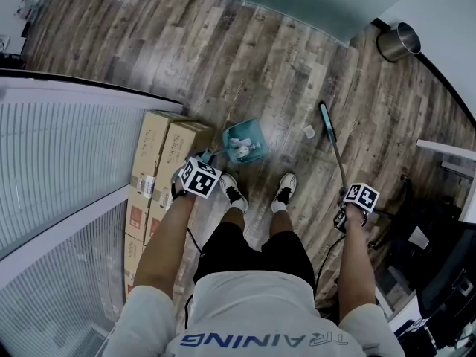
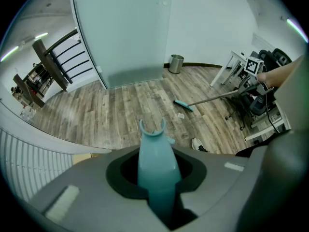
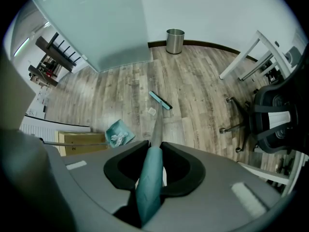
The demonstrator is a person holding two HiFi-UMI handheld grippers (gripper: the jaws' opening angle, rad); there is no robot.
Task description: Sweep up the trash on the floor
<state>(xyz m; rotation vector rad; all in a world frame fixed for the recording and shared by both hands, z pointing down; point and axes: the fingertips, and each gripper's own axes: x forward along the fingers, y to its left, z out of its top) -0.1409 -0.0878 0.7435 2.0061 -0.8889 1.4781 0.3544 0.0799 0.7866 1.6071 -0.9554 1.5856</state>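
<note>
I stand on a wood floor with a tool in each gripper. My left gripper (image 1: 199, 178) is shut on the teal handle (image 2: 155, 163) of a long-handled dustpan. Its teal pan (image 1: 244, 141) rests on the floor ahead of my shoes, with white crumpled trash inside. My right gripper (image 1: 358, 199) is shut on the teal grip (image 3: 149, 182) of a broom. The broom head (image 1: 326, 117) sits on the floor ahead of my right foot. One small white scrap (image 1: 309, 131) lies between broom head and pan, close to the bristles (image 3: 160, 100).
Cardboard boxes (image 1: 160, 162) line a white slatted railing (image 1: 67, 169) on my left, right beside the dustpan. A metal bin (image 1: 399, 42) stands by the far wall. An office chair (image 3: 275, 120) and white table legs (image 3: 246, 57) stand on my right.
</note>
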